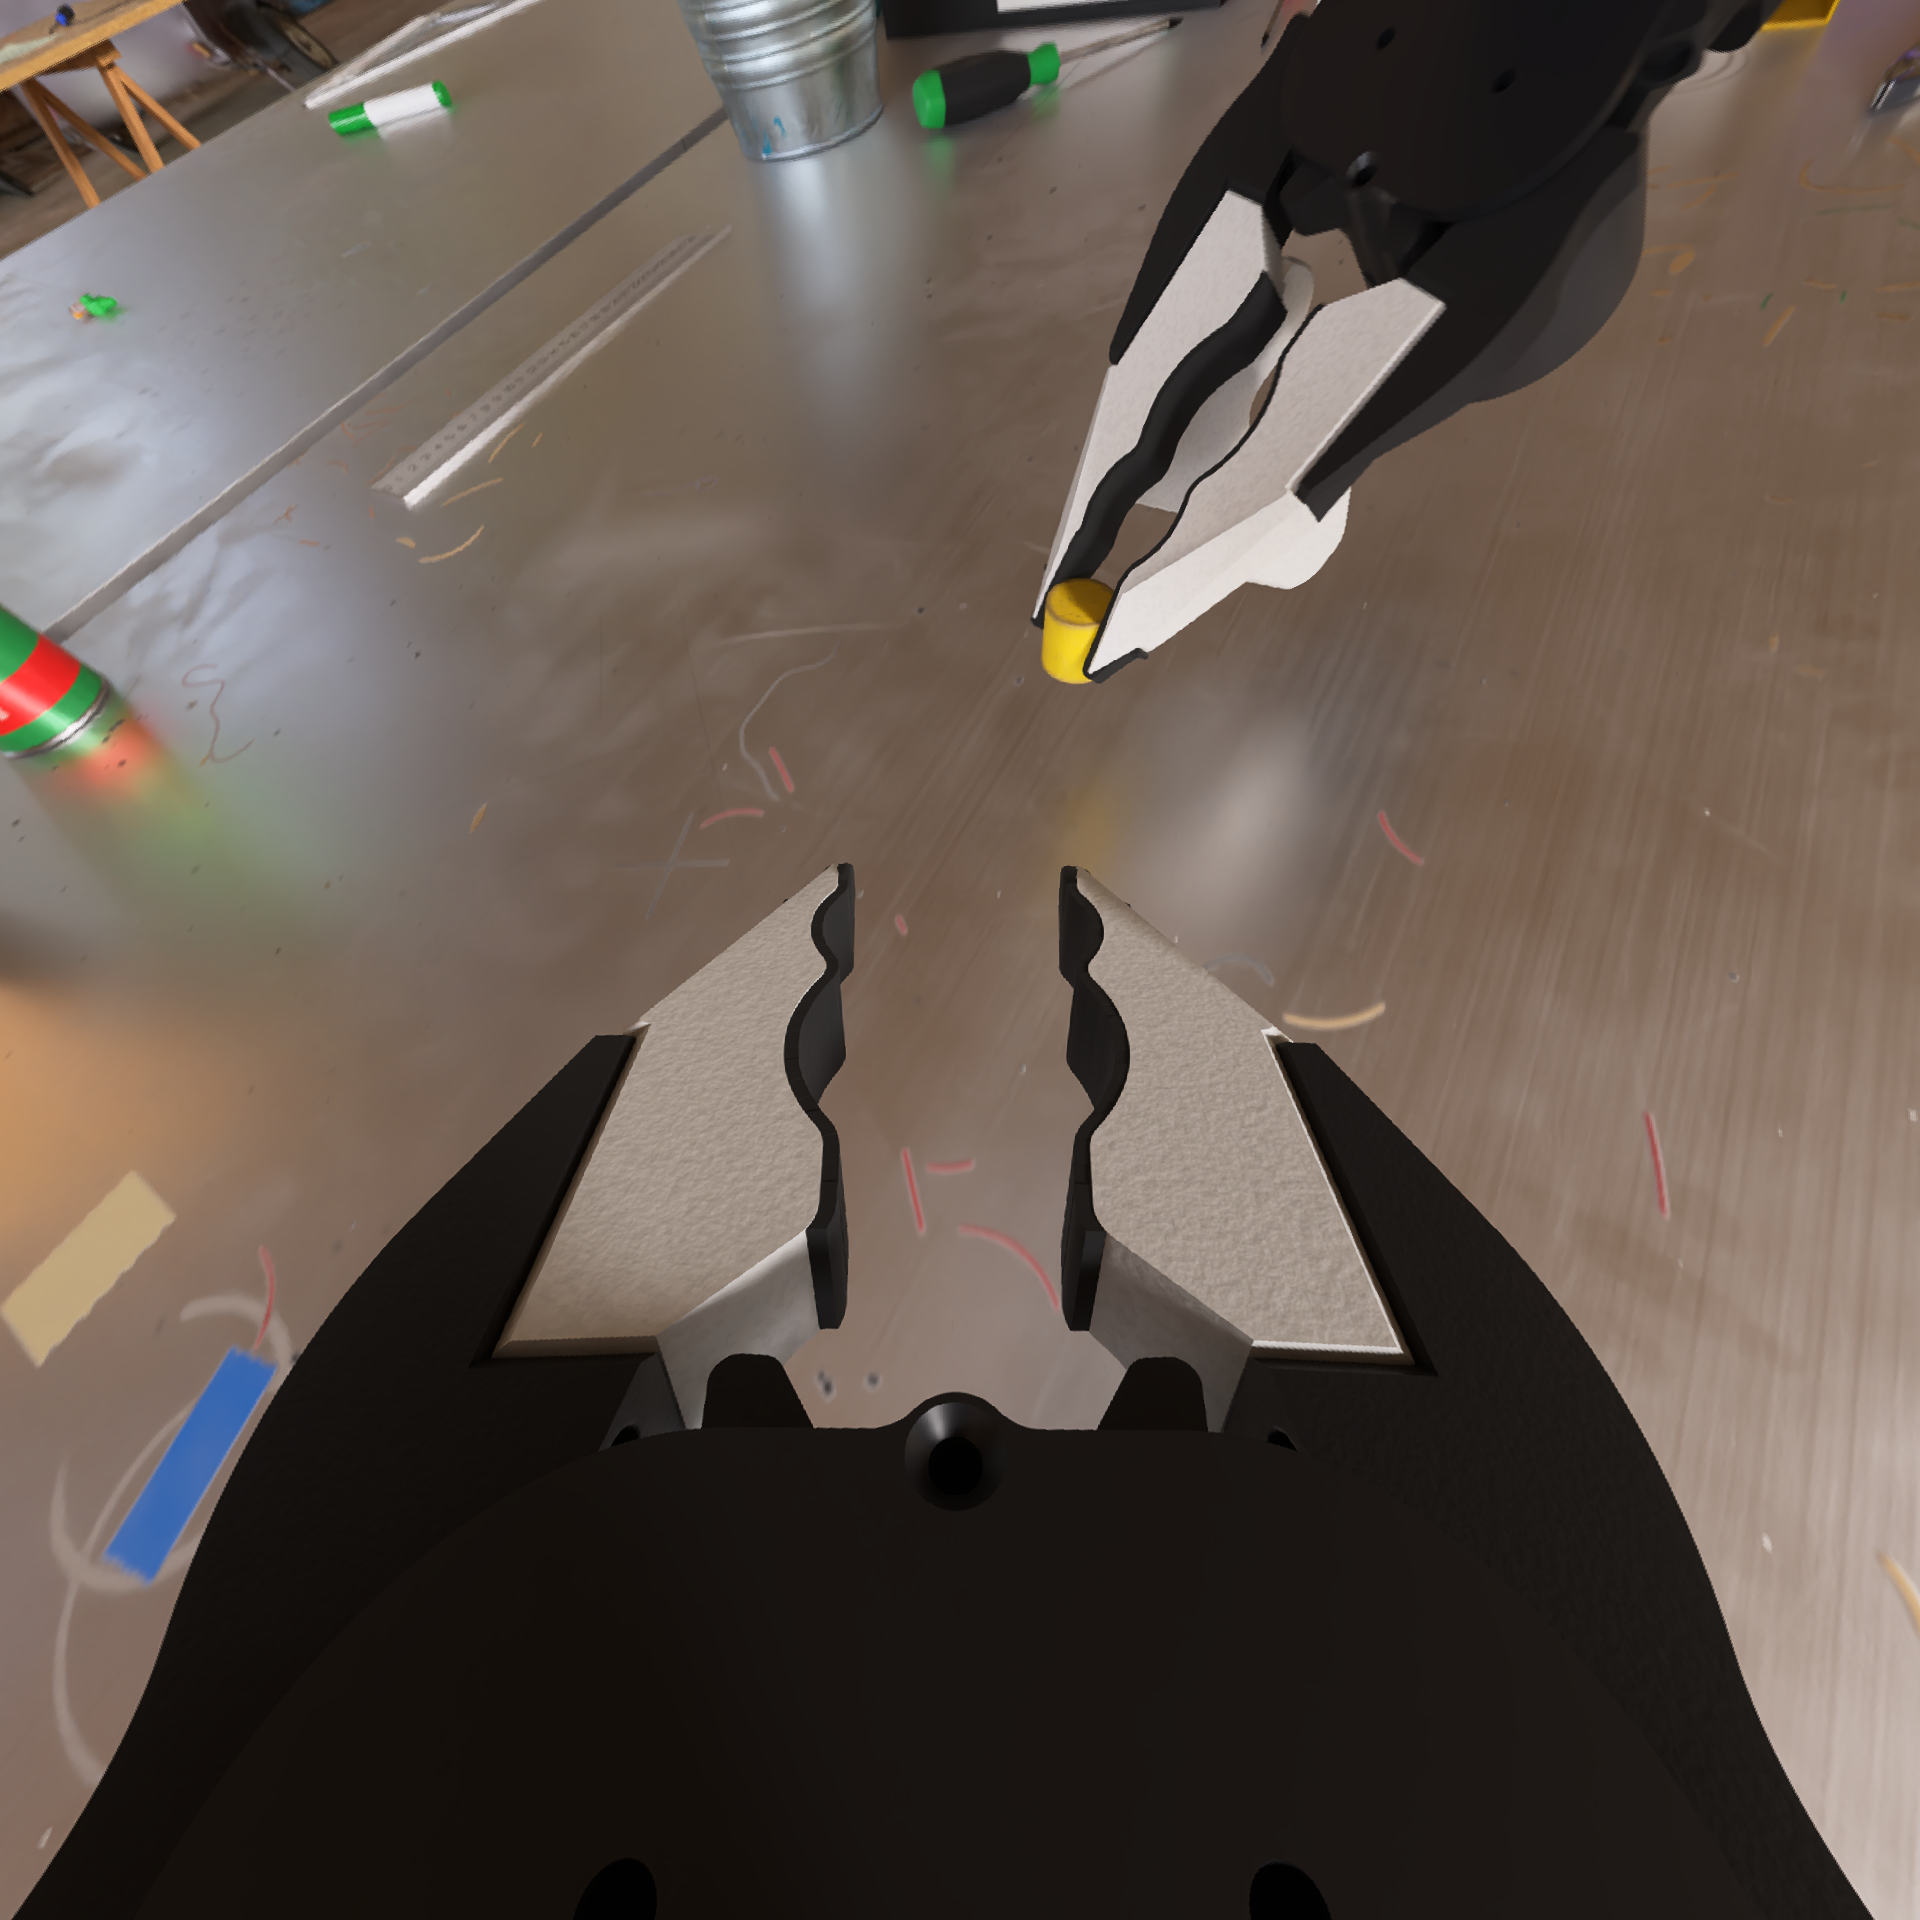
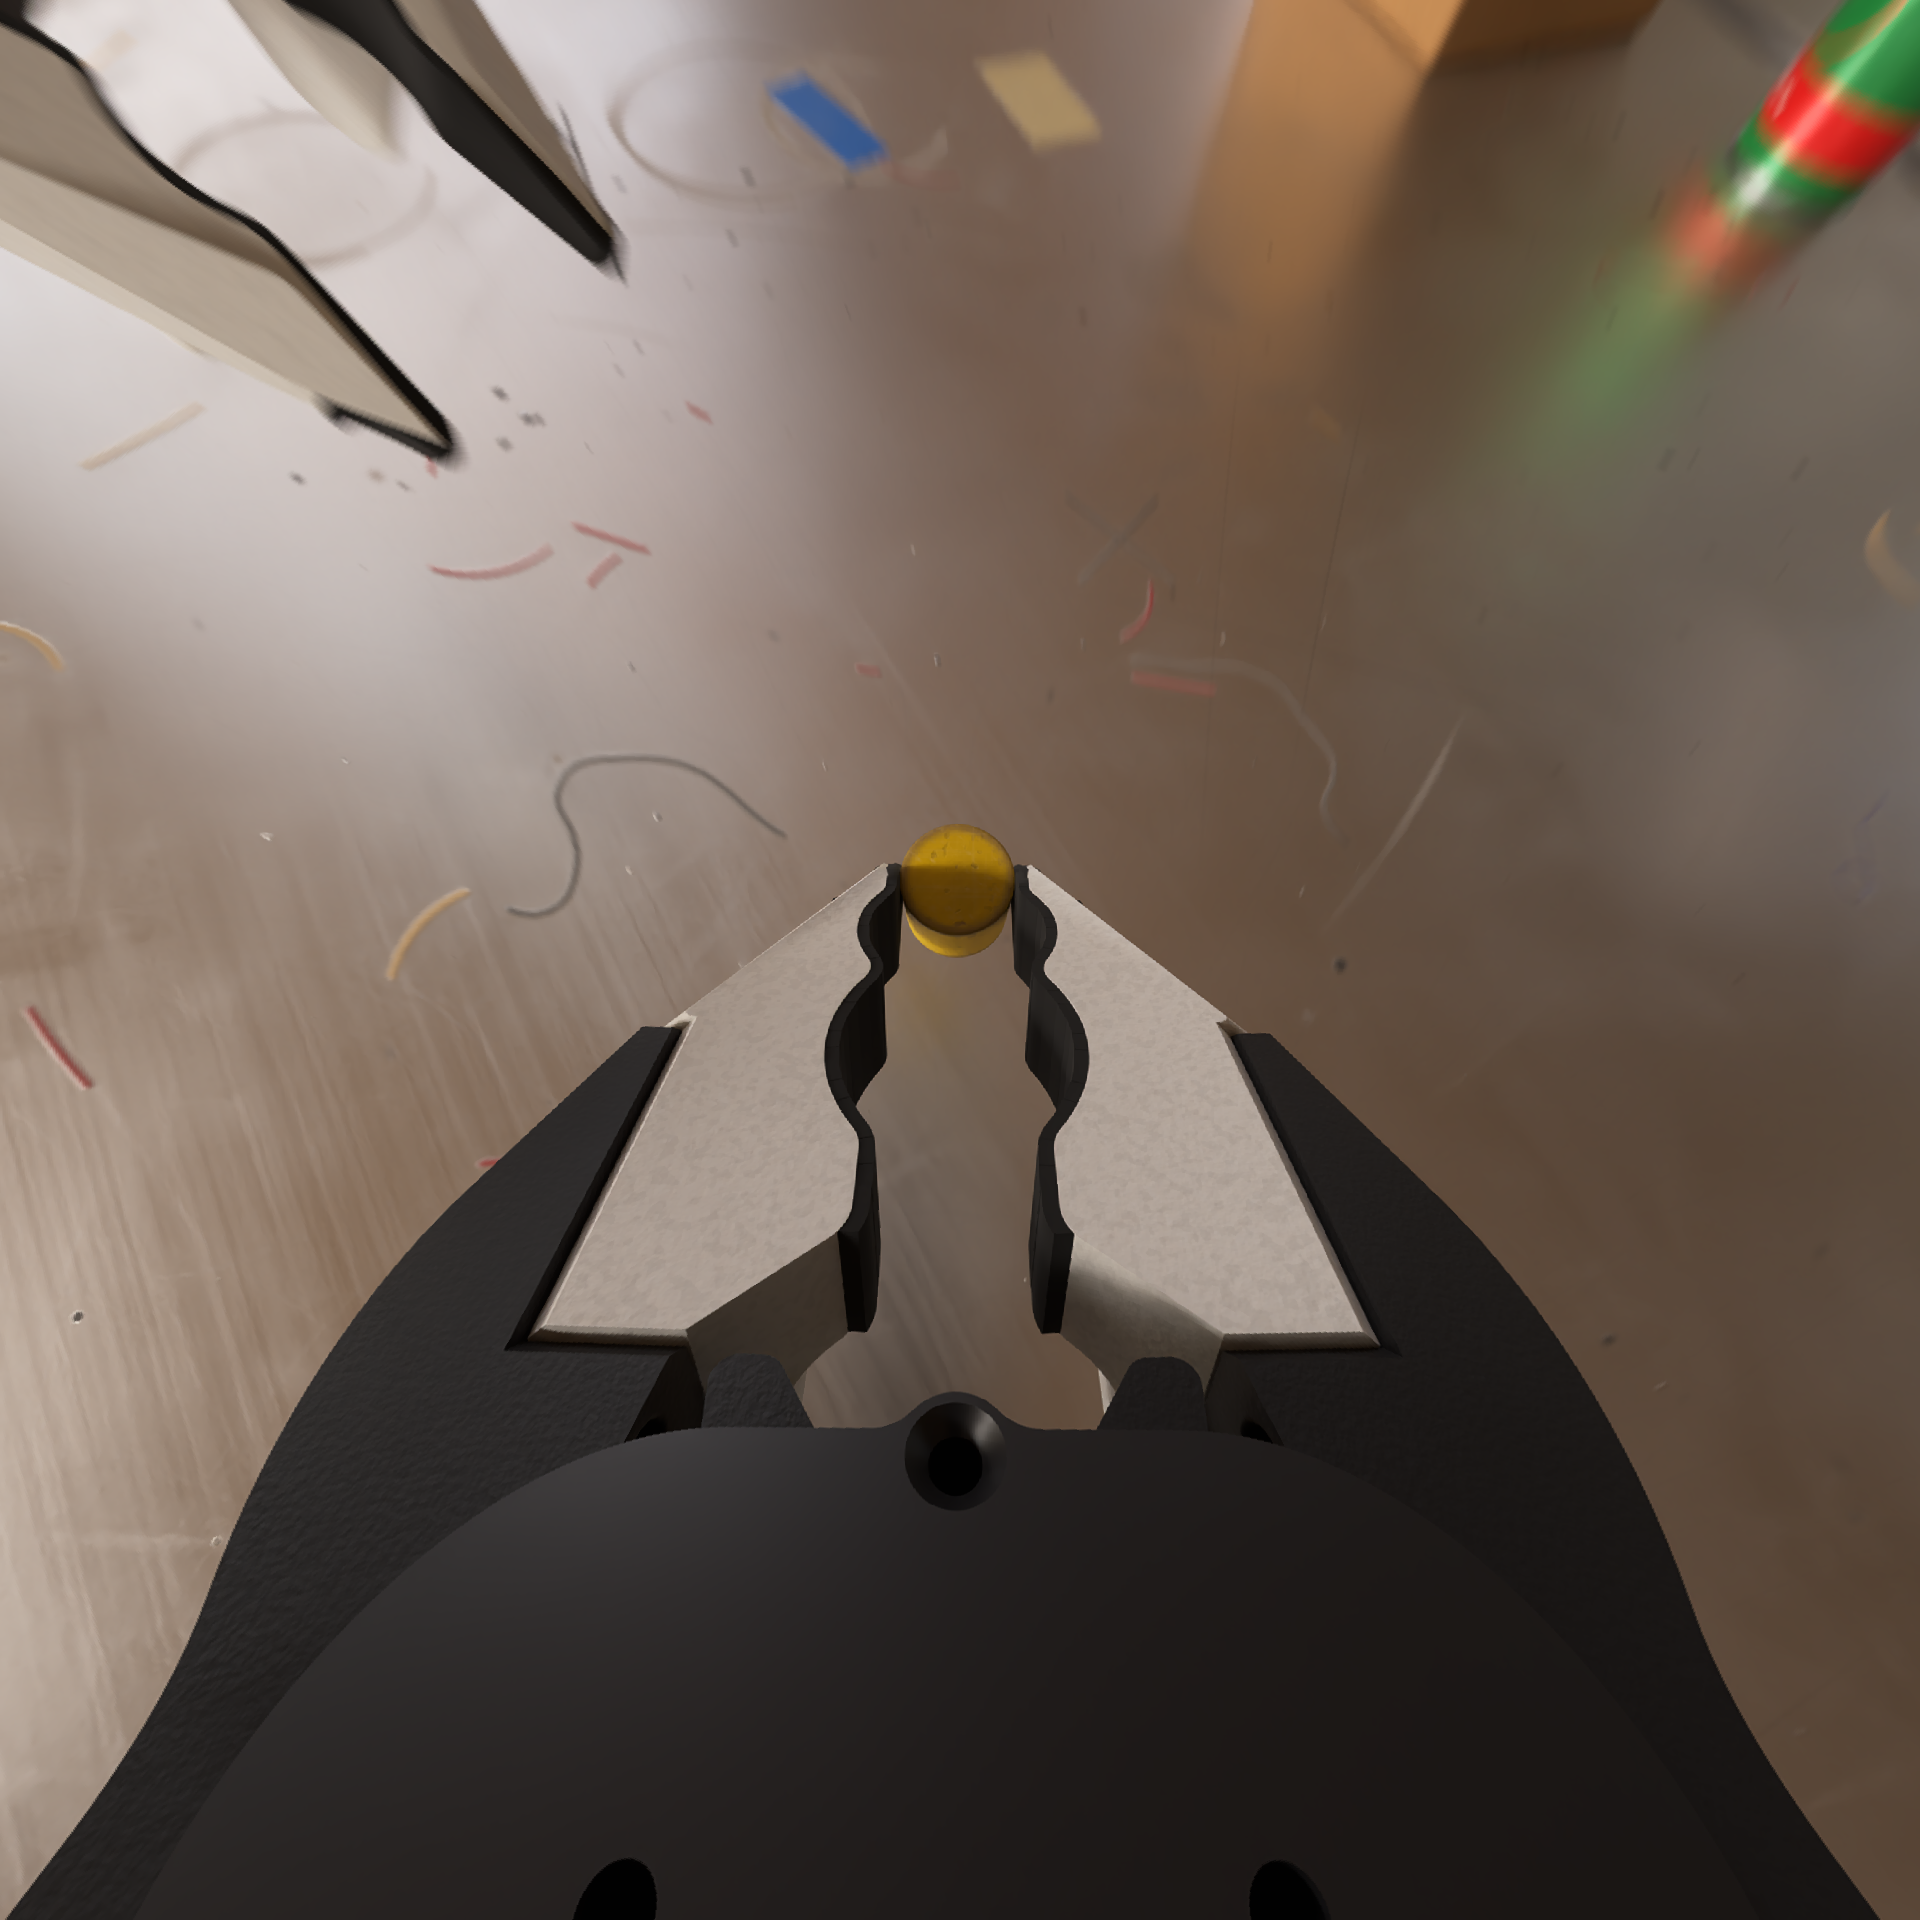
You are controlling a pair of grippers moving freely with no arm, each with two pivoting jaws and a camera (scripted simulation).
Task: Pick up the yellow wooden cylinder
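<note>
The small yellow wooden cylinder [image 1: 1070, 630] sits between the tips of my right gripper [image 1: 1081, 639], which comes in from the upper right of the left wrist view. In the right wrist view the cylinder [image 2: 954, 881] is pinched at the very tips of the right gripper [image 2: 954, 883] and looks held above the metal table [image 2: 312, 1143], with its reflection below. My left gripper [image 1: 954, 883] is open and empty, hovering over the table short of the cylinder. Its fingers [image 2: 260, 260] show at the upper left of the right wrist view.
A red and green can [image 1: 47, 691] lies at the left and shows in the right wrist view [image 2: 1839, 114]. A metal bucket [image 1: 795, 73], a green-handled screwdriver [image 1: 982, 83], a green-capped marker [image 1: 390, 106] and a metal ruler [image 1: 551, 369] lie farther off. Blue tape [image 1: 192, 1455] and tan tape [image 1: 88, 1262] stick to the table.
</note>
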